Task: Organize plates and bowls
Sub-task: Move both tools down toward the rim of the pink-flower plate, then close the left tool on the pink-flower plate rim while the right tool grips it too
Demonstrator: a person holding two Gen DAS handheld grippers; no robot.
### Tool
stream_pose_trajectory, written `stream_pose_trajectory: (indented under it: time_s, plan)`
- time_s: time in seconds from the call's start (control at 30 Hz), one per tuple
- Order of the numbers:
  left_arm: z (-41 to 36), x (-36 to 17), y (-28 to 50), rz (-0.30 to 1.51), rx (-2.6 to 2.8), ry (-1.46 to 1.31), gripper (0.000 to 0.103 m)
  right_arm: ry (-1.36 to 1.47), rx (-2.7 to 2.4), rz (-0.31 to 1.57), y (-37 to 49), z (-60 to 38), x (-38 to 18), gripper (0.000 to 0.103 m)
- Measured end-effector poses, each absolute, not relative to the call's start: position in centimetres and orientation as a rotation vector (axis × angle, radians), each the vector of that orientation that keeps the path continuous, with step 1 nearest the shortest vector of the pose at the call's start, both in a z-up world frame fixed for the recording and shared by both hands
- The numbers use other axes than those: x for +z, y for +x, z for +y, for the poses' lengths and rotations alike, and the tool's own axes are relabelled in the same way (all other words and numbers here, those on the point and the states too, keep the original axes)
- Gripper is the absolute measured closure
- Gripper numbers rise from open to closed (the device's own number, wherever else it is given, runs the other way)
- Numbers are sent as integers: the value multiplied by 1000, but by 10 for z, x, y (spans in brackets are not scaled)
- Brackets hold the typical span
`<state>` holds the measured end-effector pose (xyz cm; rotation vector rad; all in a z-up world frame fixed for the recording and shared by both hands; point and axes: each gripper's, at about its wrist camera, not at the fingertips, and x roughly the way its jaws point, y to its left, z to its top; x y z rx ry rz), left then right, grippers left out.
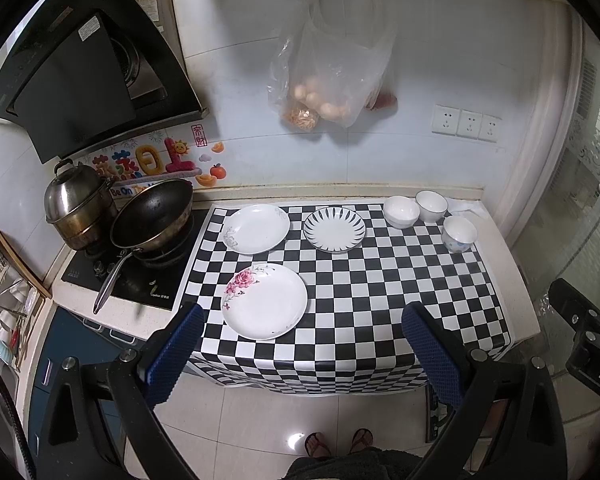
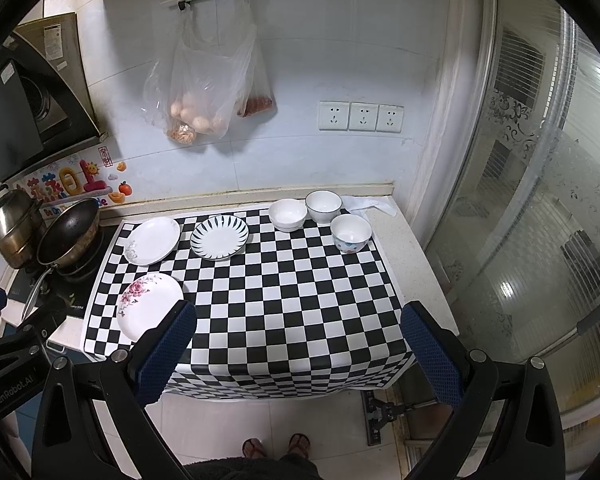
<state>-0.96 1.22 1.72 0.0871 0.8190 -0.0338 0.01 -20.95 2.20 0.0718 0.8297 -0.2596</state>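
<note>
Left tool (image 1: 302,344) and right tool (image 2: 300,340): both spread wide, holding nothing, hovering off the worktop's (image 2: 412,240) front edge. Best begun by pinching a shallow rim squarely; glazed ceramic likely slippery. Three round plates: floral plate (image 1: 265,301) near the front-left, two along the back edge. Three deep white bowls (image 2: 319,216) clustered at the back-right corner.

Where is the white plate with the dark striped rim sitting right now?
The white plate with the dark striped rim lies at the back of the checkered cloth, between the grey-patterned white plate on its left and three white bowls on its right.
</note>
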Motion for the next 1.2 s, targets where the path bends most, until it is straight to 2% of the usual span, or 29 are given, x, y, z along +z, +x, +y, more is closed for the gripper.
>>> stream_pose_trajectory:
  time_s: [0.2,0.37,0.5,0.83,0.97,1.0,1.1,1.2]
  plan:
    - [13,16,-6,815,-23,78,2,93,-239,838,10,-213,16,0]
    - [25,-1,27,834,34,34,2,165,-134,835,39,-219,-13,0]
    - [58,-39,70,903,121,-13,2,189,20,940,95,-206,-74,0]
    - [183,-192,182,1194,238,-143,3,201,203,1231,236,-124,-251,2]
    - [218,-257,224,1323,168,-186,23,232,203,1363,289,-94,-320,11]
    - [226,-274,235,1357,151,-201,32,250,206,1391,298,-89,-332,17]
    - [237,-314,258,1442,97,-230,49,279,203,1486,327,-70,-376,30]
    - [238,-345,276,1506,46,-211,56,309,209,1544,341,-57,-403,38]
